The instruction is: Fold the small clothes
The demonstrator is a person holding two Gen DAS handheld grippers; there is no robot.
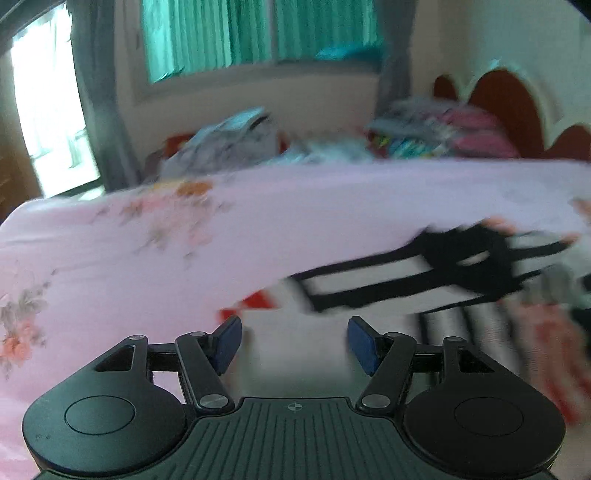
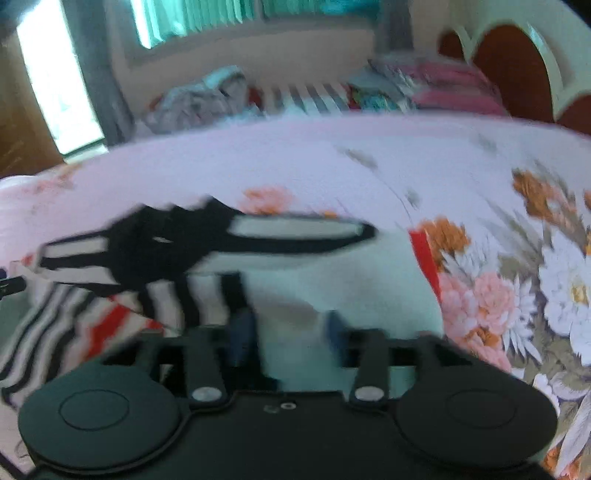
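Observation:
A small white garment with black and red stripes (image 1: 369, 291) lies on the pink floral bedsheet (image 1: 147, 229). In the left wrist view my left gripper (image 1: 293, 343) is open, its blue pads just above the garment's white part, holding nothing. In the right wrist view my right gripper (image 2: 291, 338) is open over the same garment (image 2: 192, 258), whose black-trimmed part lies to the upper left. Both views are blurred by motion.
Piles of clothes (image 1: 236, 140) and folded colourful fabrics (image 1: 443, 129) lie at the far side of the bed. A red and white headboard (image 1: 509, 107) stands at the right. A window with teal curtains (image 1: 229, 33) is behind.

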